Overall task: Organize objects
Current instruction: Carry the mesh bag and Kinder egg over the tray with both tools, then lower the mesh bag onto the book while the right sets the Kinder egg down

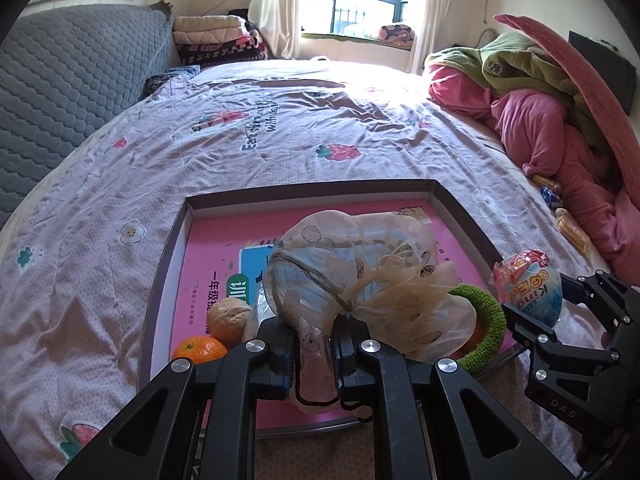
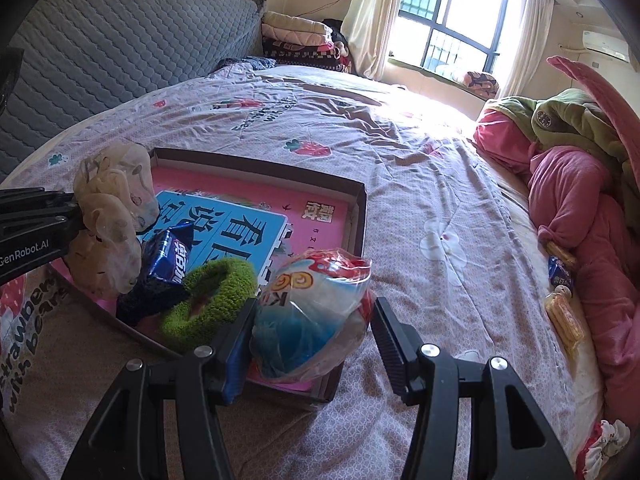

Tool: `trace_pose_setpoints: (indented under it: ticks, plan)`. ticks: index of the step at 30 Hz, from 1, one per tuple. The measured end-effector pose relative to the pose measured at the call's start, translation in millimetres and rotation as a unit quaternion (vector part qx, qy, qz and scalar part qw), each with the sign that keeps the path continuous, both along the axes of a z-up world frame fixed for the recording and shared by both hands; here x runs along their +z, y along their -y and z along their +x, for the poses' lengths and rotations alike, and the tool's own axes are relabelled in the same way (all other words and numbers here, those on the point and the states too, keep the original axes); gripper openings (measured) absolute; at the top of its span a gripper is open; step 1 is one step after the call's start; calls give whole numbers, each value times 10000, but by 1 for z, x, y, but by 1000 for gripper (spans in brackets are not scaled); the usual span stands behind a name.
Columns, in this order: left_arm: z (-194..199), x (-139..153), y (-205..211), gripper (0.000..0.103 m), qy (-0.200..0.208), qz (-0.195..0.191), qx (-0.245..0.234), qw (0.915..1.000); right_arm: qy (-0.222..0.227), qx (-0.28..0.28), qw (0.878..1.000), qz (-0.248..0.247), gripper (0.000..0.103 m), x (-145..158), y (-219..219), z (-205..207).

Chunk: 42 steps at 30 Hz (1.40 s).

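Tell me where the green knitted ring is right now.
The green knitted ring lies inside the shallow box at its near right corner, between the blue snack packet and the egg-shaped toy packet.

Left gripper: black angular linkage, silver screws, blue-edged pads. Right gripper: same build, ribbed pads; "DAS" is seen moulded.

Both wrist fisheyes are looking forward and down along their own jaws, sitting close over the shallow brown cardboard tray with a pink printed floor on the bed. Both are sharing the fuzzy green knitted ring lying between the jaws.
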<state>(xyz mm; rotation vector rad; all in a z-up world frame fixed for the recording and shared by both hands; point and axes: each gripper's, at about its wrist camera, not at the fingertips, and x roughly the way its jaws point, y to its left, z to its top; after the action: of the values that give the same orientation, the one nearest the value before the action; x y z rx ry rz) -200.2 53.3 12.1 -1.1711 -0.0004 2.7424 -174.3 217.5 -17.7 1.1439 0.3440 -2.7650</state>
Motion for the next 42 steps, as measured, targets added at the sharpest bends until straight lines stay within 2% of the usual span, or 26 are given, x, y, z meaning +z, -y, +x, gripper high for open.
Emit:
trace_pose_setpoints:
  ticks: [12,16,24,26,36,38,42]
  plan:
    - [-8,-2,-18,16,-33,-298,-68,9995,23,51,10000,-20,56,-3,3,1]
    - [-11,1,-17,28,-111,-377,24,9992,63,43,9999,-114,56,-2,0,1]
    - [-16,4,-10,38,-128,-447,132,9988,114,10,9997,-196,56,-2,-3,0]
    - [-17,3,-9,45,-78,-480,147,9987,116,0,9997,-196,56,-2,-3,0]
    - [-20,0,-11,50,71,-513,175,9985,126,-63,9997,-185,57,-1,-6,-1]
    - [-18,2,-10,55,69,-495,176,9986,116,-84,9997,-189,57,0,-7,-1]
    - [-18,4,-8,58,84,-446,200,9988,88,-111,9996,-235,60,2,-9,0]
